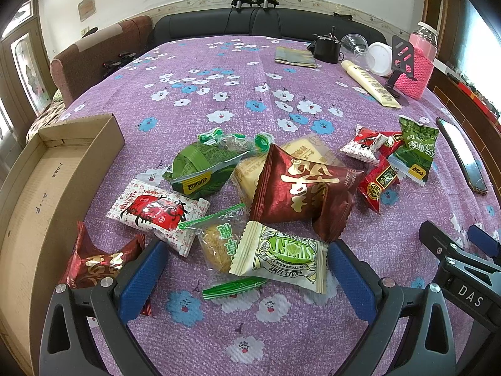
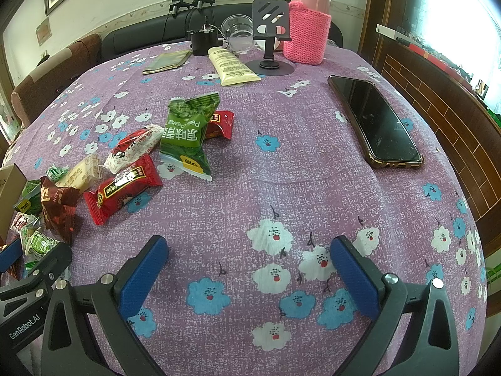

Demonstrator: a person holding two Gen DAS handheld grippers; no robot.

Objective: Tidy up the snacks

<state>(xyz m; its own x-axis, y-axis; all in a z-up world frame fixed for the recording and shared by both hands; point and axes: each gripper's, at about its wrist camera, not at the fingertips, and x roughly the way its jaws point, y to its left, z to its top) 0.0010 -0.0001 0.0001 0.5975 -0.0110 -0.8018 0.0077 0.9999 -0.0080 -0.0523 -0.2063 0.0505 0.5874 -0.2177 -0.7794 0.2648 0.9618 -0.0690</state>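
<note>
While both grippers' fingers (image 1: 142,277) (image 2: 353,277) gape empty, crinkled red, green and white snack packets (image 1: 291,188) lie jumbled.

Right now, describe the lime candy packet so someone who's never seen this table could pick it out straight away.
Start at the open cardboard box on the left of the purple flowered tablecloth; the main snack pile lies just to its right. At the pile's near edge, between the left tool's open fingers, lies the lime candy packet. It alone is cream-white with a green oval label, overlapping a clear, green-edged pastry bag.
</note>
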